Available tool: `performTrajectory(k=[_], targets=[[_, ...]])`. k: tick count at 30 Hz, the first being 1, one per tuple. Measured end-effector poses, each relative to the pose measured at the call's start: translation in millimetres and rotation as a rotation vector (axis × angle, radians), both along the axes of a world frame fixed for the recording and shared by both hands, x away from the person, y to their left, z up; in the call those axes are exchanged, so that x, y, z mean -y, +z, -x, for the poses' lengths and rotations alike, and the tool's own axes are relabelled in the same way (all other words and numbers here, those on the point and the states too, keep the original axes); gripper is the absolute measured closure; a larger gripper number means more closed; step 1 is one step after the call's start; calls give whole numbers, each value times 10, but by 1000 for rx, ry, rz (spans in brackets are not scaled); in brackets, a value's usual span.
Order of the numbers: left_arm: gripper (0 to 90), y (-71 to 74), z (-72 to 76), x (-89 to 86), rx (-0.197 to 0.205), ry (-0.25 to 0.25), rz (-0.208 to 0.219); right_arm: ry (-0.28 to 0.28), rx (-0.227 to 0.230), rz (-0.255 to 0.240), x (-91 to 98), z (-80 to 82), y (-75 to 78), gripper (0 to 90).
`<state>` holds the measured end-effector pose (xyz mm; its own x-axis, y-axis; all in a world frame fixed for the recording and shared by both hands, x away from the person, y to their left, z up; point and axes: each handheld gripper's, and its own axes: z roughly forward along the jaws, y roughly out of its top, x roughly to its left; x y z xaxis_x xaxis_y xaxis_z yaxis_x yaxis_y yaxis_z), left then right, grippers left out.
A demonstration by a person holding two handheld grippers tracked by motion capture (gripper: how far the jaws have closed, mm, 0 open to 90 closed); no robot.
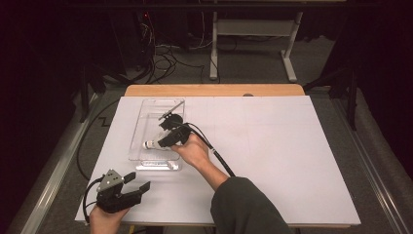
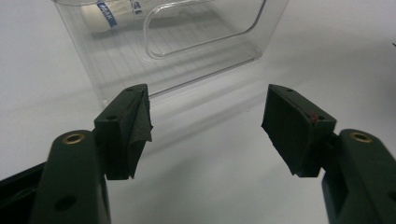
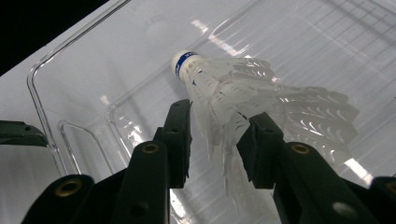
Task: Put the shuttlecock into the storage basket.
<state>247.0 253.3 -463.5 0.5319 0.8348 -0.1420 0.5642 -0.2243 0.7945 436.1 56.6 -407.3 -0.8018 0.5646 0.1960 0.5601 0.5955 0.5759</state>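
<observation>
While our right gripper [image 3: 217, 135] grasps the shuttlecock [image 3: 243, 93] skirt, cork pointing away over the bin [image 3: 70, 84], our left gripper [image 2: 205, 126] waits released.

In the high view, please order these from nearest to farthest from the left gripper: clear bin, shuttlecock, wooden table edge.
From the left gripper:
1. Clear bin, just beyond it on the white sheet.
2. Shuttlecock, inside the bin, between the right gripper's jaws.
3. Wooden table edge, at the far side.
</observation>
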Motion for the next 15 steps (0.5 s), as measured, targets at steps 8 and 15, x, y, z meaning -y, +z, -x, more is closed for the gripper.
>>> performTrajectory(k=[8, 15], targets=[[333, -4, -4, 3, -4, -1, -2, 1, 0, -8, 60, 1, -6, 667], [333, -6, -3, 6, 0, 1, 1, -7, 5, -12, 118, 9, -1, 665]])
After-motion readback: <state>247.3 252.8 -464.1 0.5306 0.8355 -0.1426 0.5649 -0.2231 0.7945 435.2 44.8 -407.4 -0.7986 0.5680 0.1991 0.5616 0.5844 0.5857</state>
